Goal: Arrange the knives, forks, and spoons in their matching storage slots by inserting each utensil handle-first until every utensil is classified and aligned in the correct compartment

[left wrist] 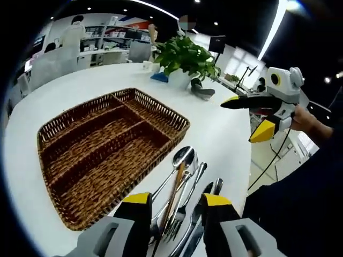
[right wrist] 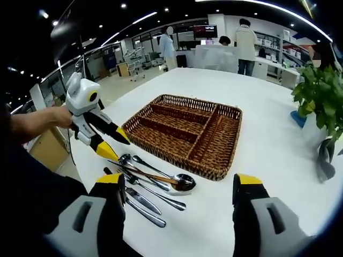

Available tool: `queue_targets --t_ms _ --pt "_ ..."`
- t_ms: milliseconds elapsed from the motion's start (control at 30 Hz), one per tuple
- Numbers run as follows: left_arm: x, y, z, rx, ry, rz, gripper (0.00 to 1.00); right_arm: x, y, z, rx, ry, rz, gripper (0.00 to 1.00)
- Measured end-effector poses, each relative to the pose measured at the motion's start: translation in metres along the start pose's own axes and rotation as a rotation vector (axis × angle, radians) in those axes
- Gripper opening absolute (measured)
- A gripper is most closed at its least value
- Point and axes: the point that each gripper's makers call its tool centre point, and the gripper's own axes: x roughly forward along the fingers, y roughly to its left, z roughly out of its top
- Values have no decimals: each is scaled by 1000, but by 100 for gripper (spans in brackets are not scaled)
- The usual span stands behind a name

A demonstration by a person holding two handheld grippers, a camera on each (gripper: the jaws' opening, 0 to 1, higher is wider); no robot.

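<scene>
A brown wicker tray (left wrist: 161, 105) (right wrist: 177, 160) with long compartments lies on the white table. Beside it is a loose pile of utensils (left wrist: 179, 182) (right wrist: 150, 179): spoons, forks and knives, one with a brown handle. My left gripper (left wrist: 177, 201) (right wrist: 111, 143) hangs open just over the pile, its yellow-tipped jaws on either side of the pile in its own view, holding nothing. My right gripper (right wrist: 179, 179) (left wrist: 247, 116) is open wide and held in the air off to the side of the pile, a hand gripping it.
A potted green plant (left wrist: 185, 56) (right wrist: 321, 91) stands at the far side of the table, with a dark object (left wrist: 202, 92) next to it. The table edge (left wrist: 247, 160) runs close to the utensils. People and desks are in the background.
</scene>
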Motion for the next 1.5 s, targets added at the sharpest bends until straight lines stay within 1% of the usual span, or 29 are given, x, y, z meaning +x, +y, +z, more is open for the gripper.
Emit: queue_targets --t_ms 67,100,133,233,300,367,567,633,733,767,867,900,1000,1067,1133,1200,1233,1300,1500 --pt "11 0 -5 7 42 -20 35 -1 0 -2 0 5 3 83" --pt "14 0 -6 11 54 -25 35 -1 0 -2 3 5 3 83" --pt "19 1 -8 27 75 -28 34 -2 -1 -2 4 5 3 83" --pt "29 0 -12 65 111 -34 32 -3 -1 -2 9 2 1 82" --pt "35 -2 -15 71 135 -44 30 -3 -2 -3 14 3 -2 82" --pt "41 -1 -17 74 146 -44 30 -3 -3 -4 23 1 -4 81" --pt "53 1 -20 82 176 -54 23 -4 -4 -8 42 2 -10 80" --pt "56 2 -23 91 199 -56 22 -4 -5 -11 46 4 -13 80" --pt "62 4 -27 101 237 -57 17 -4 -5 -14 54 5 -16 79" --pt "63 4 -28 96 247 -58 15 -5 -5 -14 56 6 -17 79" --pt "67 5 -31 96 265 -64 15 -6 -5 -18 67 7 -24 79" --pt "68 4 -33 100 282 -71 15 -7 -5 -19 71 7 -24 79" --pt "70 5 -36 113 306 -73 15 -8 -6 -23 84 8 -31 78" --pt "73 6 -36 108 311 -77 13 -9 -6 -24 88 9 -33 78" --pt "74 7 -38 119 325 -75 11 -10 -7 -26 93 9 -37 78" --pt "73 10 -43 161 361 -67 9 -10 -7 -27 96 11 -40 78" --pt "75 8 -43 142 360 -70 8 -10 -8 -27 98 12 -42 77" --pt "75 9 -41 139 358 -65 6 -11 -8 -28 102 11 -45 77" --pt "76 7 -40 133 365 -76 5 -10 -9 -29 105 14 -47 76"
